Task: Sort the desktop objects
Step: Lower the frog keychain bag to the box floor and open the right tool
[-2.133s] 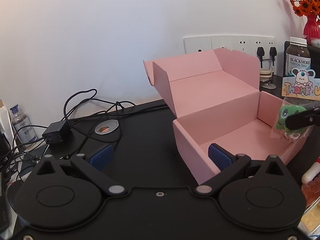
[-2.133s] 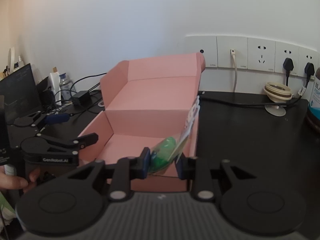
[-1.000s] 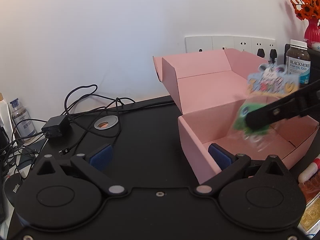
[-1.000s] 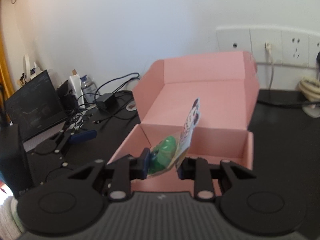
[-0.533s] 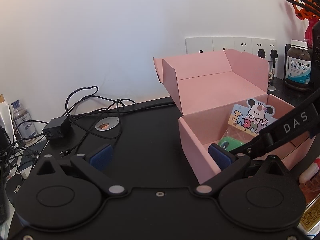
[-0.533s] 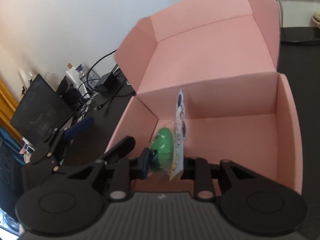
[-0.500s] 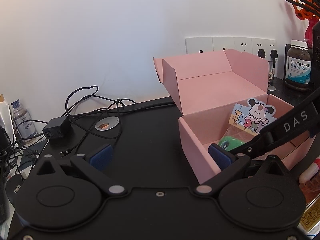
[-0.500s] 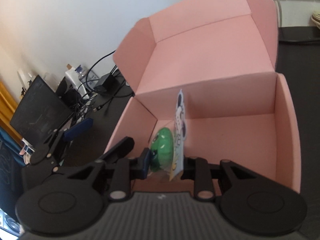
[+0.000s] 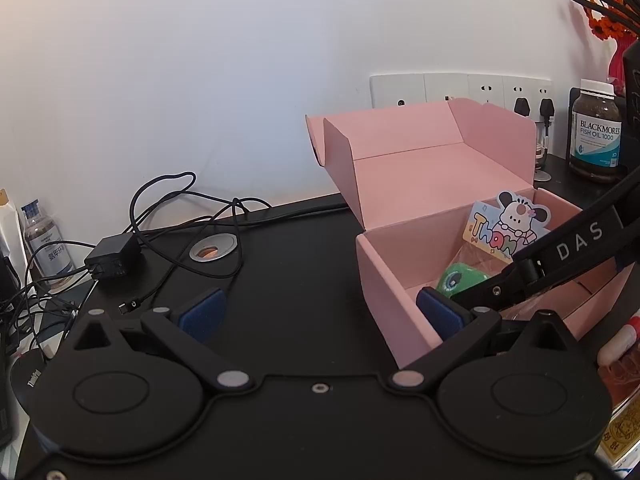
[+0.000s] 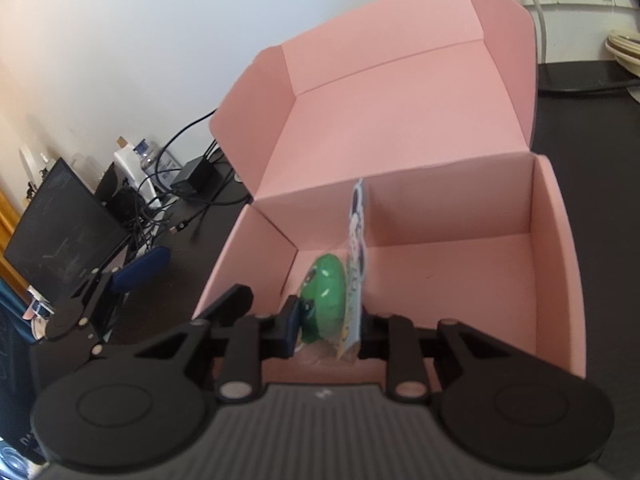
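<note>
A green toy packet (image 10: 326, 292) is being gripped between the closed right gripper (image 10: 326, 330), inside the pink box (image 10: 556, 264) ahead; the left gripper (image 9: 320, 312) is being held open.

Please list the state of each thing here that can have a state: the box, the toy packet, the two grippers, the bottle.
pink box: lid open
green toy packet: gripped, lowered inside the box
right gripper: shut on the packet
left gripper: open, holding nothing
fish oil bottle: upright, capped
</note>
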Demonstrator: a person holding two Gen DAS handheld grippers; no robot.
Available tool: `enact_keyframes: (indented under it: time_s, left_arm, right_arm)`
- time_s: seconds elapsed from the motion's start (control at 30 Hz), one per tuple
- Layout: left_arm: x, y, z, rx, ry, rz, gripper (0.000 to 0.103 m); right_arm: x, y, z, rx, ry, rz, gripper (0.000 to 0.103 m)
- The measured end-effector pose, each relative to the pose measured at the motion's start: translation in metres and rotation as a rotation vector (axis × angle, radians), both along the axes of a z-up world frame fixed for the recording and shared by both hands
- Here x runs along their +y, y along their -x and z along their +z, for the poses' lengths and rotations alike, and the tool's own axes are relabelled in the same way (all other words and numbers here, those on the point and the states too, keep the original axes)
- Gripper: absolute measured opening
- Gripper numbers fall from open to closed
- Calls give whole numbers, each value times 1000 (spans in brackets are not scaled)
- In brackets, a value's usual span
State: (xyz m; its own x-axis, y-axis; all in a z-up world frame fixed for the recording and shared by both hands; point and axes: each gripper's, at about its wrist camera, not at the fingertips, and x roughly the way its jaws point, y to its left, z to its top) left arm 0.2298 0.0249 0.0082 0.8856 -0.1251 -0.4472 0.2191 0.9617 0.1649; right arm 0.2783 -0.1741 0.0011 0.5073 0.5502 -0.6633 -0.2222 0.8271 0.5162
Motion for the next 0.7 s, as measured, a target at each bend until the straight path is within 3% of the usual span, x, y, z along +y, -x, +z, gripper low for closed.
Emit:
enact_keyframes:
  time_s: [0.37, 0.7]
  left_arm:
    - [-1, 0, 0, -5, -1, 5, 103]
    - [0, -1, 0, -3, 3, 5, 103]
  right_arm:
    - [2, 0, 2, -32, 65, -31, 24]
    - [4, 2, 6, -62, 137, -38, 35]
